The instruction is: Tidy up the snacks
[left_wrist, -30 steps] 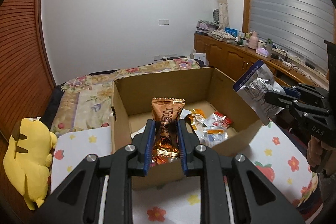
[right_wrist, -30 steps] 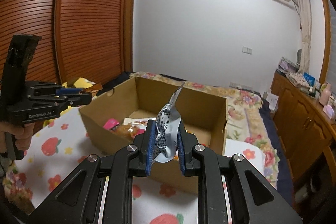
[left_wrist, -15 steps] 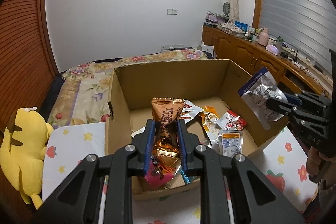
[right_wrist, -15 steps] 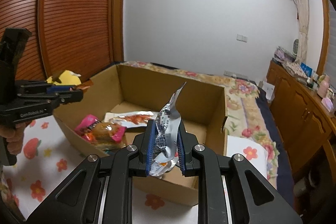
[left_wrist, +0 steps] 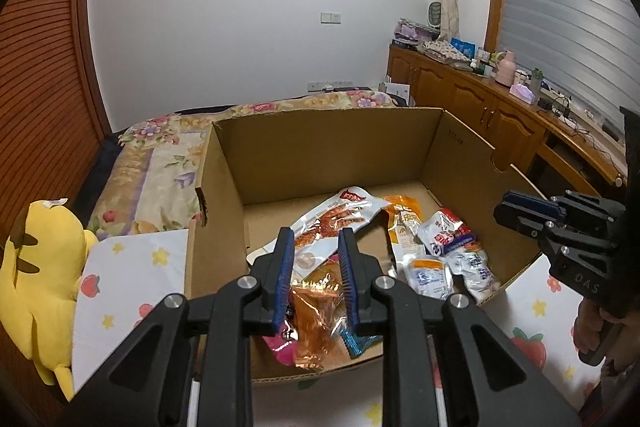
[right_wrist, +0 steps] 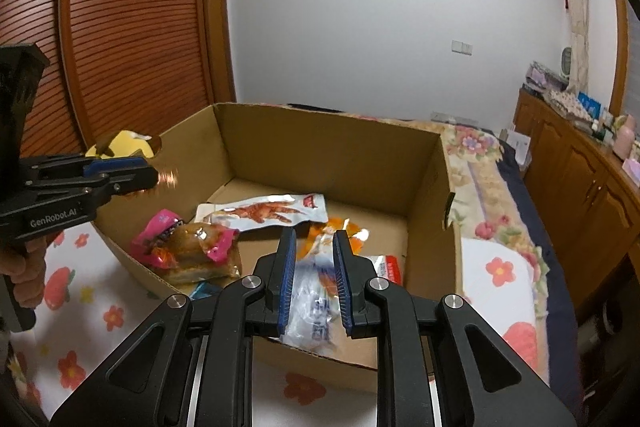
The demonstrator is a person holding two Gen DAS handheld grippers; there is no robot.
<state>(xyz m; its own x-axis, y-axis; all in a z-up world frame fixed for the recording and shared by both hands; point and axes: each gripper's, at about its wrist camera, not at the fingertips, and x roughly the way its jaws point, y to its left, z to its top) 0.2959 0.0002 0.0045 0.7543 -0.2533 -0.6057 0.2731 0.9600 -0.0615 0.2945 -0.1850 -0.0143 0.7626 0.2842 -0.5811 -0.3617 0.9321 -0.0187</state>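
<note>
Over near-left corner of open brown cardboard box (left_wrist: 320,147): left tool (left_wrist: 316,267) spread apart, crinkled orange-brown foil snack packet (left_wrist: 318,311) loose beneath, kept low to settle among other wrappers. Further right: right tool (right_wrist: 312,259) also apart above silver-and-blue plastic snack pouch (right_wrist: 316,311), lying inside against near wall.
</note>
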